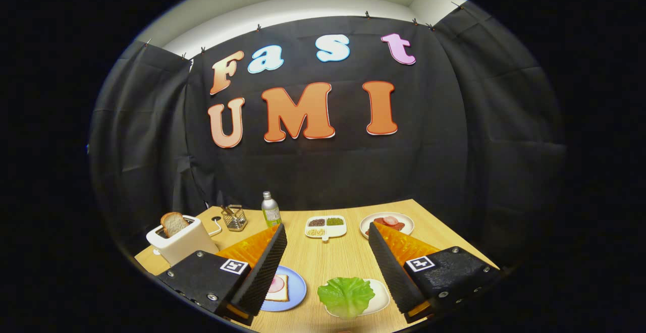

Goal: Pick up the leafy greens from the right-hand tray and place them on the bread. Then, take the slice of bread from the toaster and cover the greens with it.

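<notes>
A green leafy lettuce piece (346, 296) lies on a white tray (381, 297) on the wooden table, between my two fingers and close to the right one. A slice of bread topped with a pink meat round (277, 287) rests on a blue plate (298, 288) beside the left finger. A white toaster (180, 242) stands beyond the left finger with a browned bread slice (174, 223) sticking out of its slot. My gripper (327, 236) is open wide above the table, with nothing between its fingers.
At the table's far side stand a silver bottle (271, 210), a small wire basket (234, 217), a white divided dish of grains (326, 226) and a plate of sliced meat (387, 223). Black cloth walls close in the booth behind.
</notes>
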`<state>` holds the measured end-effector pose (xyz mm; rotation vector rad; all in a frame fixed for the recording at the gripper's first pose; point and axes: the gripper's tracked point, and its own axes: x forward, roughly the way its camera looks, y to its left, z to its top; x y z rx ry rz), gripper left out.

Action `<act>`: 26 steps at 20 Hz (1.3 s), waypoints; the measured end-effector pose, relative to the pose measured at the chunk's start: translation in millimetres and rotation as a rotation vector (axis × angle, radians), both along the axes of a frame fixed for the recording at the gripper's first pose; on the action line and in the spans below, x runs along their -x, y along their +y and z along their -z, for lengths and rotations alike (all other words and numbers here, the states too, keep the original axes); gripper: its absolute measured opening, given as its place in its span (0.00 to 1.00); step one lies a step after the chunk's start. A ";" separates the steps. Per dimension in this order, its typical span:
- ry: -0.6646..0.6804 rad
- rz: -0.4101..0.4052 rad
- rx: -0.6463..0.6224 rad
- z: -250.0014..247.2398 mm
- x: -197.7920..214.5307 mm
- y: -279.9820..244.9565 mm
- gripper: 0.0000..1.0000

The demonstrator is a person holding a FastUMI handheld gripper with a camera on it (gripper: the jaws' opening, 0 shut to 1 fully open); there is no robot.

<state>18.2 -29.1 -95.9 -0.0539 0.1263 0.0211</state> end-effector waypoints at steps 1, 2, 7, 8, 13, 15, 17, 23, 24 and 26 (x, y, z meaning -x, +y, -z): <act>0.022 -0.009 0.001 10.3 -1.7 -1.2 0.98; 0.048 -0.015 0.003 21.4 -3.9 -1.3 0.98; 0.153 -0.014 0.033 73.1 -13.8 -16.6 0.98; 0.175 -0.013 0.038 83.0 -14.3 -19.8 0.98; 0.279 -0.034 0.066 130.8 -17.5 -26.8 0.98; 0.336 -0.051 0.086 149.7 -15.6 -28.1 0.98; 0.365 -0.059 0.099 161.4 -16.6 -31.8 0.98; 0.445 -0.059 0.096 191.1 -20.1 -42.8 0.98; 0.455 -0.059 0.099 195.6 -21.2 -44.4 0.98; 0.476 -0.064 0.125 205.3 -23.3 -46.5 0.98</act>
